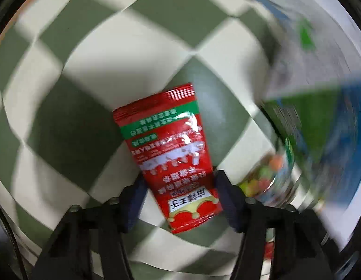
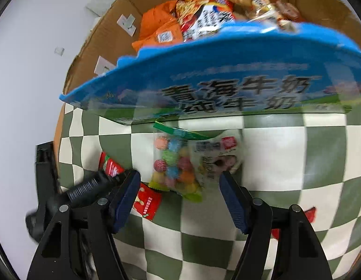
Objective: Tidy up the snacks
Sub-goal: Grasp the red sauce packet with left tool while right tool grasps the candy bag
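A red snack packet point(image 1: 171, 149) with a green band lies flat on the green-and-cream checked cloth point(image 1: 87, 88). My left gripper point(image 1: 179, 184) is open, its blue fingers on either side of the packet's near half. In the right wrist view a clear bag of coloured candy balls point(image 2: 180, 163) lies on the cloth in front of the blue-sided carton point(image 2: 227, 74). My right gripper point(image 2: 180, 182) is open, fingers either side of the bag's near end. The red packet point(image 2: 149, 200) and the left gripper point(image 2: 91, 186) show at its left.
The open cardboard carton point(image 2: 105, 30) holds several snack bags, orange point(image 2: 157, 30) and yellow-red point(image 2: 227, 7). Another red packet point(image 2: 311, 214) lies behind my right finger. The candy bag point(image 1: 264, 175) and carton point(image 1: 320, 121) blur at the right of the left wrist view.
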`<state>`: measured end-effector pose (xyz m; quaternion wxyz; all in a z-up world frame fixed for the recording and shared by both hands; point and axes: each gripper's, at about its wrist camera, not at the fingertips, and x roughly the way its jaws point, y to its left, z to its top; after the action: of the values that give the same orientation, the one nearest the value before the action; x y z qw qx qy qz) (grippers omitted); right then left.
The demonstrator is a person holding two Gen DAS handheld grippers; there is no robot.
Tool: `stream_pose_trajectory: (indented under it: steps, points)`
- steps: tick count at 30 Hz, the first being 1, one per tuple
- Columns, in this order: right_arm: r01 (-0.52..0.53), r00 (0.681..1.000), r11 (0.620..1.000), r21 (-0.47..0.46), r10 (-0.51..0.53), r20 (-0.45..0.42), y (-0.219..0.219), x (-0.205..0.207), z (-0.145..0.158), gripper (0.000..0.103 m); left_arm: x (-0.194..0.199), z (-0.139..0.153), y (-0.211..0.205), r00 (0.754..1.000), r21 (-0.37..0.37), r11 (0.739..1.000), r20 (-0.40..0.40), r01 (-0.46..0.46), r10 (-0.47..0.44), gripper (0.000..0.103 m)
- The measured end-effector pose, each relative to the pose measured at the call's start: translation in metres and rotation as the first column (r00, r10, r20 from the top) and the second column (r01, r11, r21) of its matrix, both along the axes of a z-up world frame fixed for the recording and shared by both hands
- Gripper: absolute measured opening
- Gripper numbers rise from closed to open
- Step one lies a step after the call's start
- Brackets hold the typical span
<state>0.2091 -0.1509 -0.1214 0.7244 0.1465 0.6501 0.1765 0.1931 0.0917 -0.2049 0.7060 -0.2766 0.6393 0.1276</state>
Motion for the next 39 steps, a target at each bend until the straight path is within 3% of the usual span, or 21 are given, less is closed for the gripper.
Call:
stream_pose_trajectory:
  steps: [2, 5, 7, 9, 13, 14, 15, 21, 25, 28, 31, 34, 37, 39]
  points:
    - [-0.007, 1.000, 1.000, 0.005, 0.007, 0.000, 0.010, 0.003, -0.007, 0.073, -0.005, 0.002, -0.012, 0.992, 0.067, 0.989, -0.005, 0.129, -0.129, 0.053]
    - [-0.011, 1.000, 0.999, -0.033, 0.011, 0.000, 0.024, 0.006, -0.019, 0.073, -0.016, 0.003, -0.019, 0.962, 0.154, 0.949, -0.034, 0.274, -0.272, 0.053]
    - [-0.006, 1.000, 0.997, -0.081, 0.006, 0.000, 0.032, 0.008, -0.026, 0.073, -0.021, 0.005, -0.022, 0.941, 0.168, 0.926, -0.047, 0.338, -0.335, 0.053]
    - [0.005, 1.000, 0.994, -0.114, -0.007, -0.012, 0.039, 0.010, -0.034, 0.073, -0.024, 0.006, -0.021, 0.939, 0.151, 0.927, -0.048, 0.343, -0.340, 0.057]
    - [-0.012, 1.000, 0.988, -0.156, 0.010, -0.014, 0.055, 0.014, -0.046, 0.071, -0.031, -0.001, -0.008, 0.968, 0.062, 0.967, -0.041, 0.248, -0.246, 0.061]
    - [-0.034, 0.999, 0.981, -0.193, 0.035, 0.005, 0.061, 0.014, -0.047, 0.068, -0.032, -0.002, -0.004, 0.973, 0.053, 0.973, -0.044, 0.227, -0.225, 0.062]
    - [-0.051, 0.998, 0.973, -0.226, 0.058, 0.027, 0.064, 0.012, -0.046, 0.058, -0.033, -0.003, -0.002, 0.979, 0.045, 0.979, -0.045, 0.201, -0.199, 0.062]
    - [-0.136, 0.989, 0.959, -0.249, 0.148, 0.028, 0.059, -0.006, -0.050, 0.054, -0.031, -0.010, 0.003, 0.988, 0.061, 0.988, -0.065, 0.141, -0.137, 0.062]
    - [-0.176, 0.984, 0.951, -0.254, 0.175, -0.024, 0.043, -0.033, -0.057, 0.054, -0.031, -0.010, -0.012, 0.975, 0.138, 0.966, -0.063, 0.218, -0.211, 0.060]
    - [-0.186, 0.983, 0.950, -0.252, 0.177, -0.057, 0.029, -0.051, -0.063, 0.054, -0.039, -0.009, -0.028, 0.959, 0.167, 0.945, -0.050, 0.283, -0.278, 0.053]
    - [-0.169, 0.984, 0.955, -0.242, 0.150, -0.096, 0.010, -0.066, -0.069, 0.054, -0.051, -0.010, -0.046, 0.938, 0.129, 0.929, -0.047, 0.347, -0.344, 0.052]
    - [-0.164, 0.983, 0.956, -0.242, 0.136, -0.126, -0.003, -0.078, -0.073, 0.054, -0.074, -0.012, -0.074, 0.897, 0.092, 0.893, -0.074, 0.440, -0.435, 0.052]
    - [-0.169, 0.978, 0.957, -0.237, 0.133, -0.161, -0.012, -0.087, -0.079, 0.054, -0.087, -0.016, -0.096, 0.876, 0.027, 0.879, -0.101, 0.477, -0.472, 0.054]
    - [-0.158, 0.978, 0.962, -0.222, 0.121, -0.171, -0.014, -0.088, -0.082, 0.056, -0.094, -0.019, -0.093, 0.898, -0.017, 0.903, -0.097, 0.430, -0.430, 0.056]
